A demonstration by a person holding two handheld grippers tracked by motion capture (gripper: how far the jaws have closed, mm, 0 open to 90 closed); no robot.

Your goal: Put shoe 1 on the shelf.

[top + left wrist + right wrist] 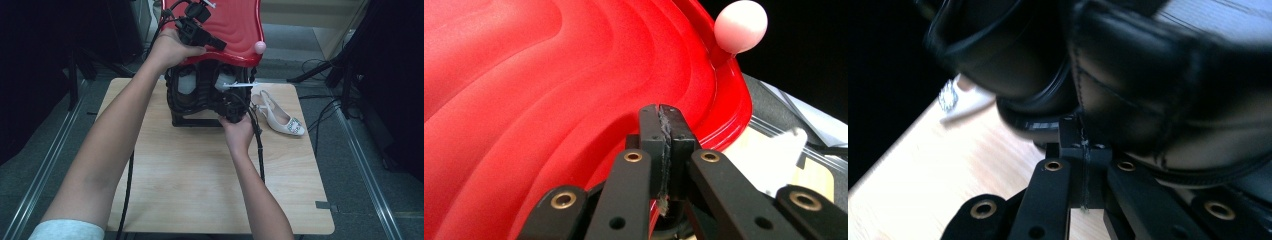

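High view: the left gripper [212, 42] rests on the red seat [235, 25] at the table's far edge; the right gripper [231, 107] meets the black shoes [200, 92] beneath. Left gripper view: jaws clenched, empty, seat [524, 100] directly ahead. Right gripper view: jaws pressed together, the shoes [1148, 90] just above.

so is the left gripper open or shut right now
Shut. In the left gripper view the left gripper has its two jaws pressed together with no gap, nothing between them, held just over the red ridged tray.
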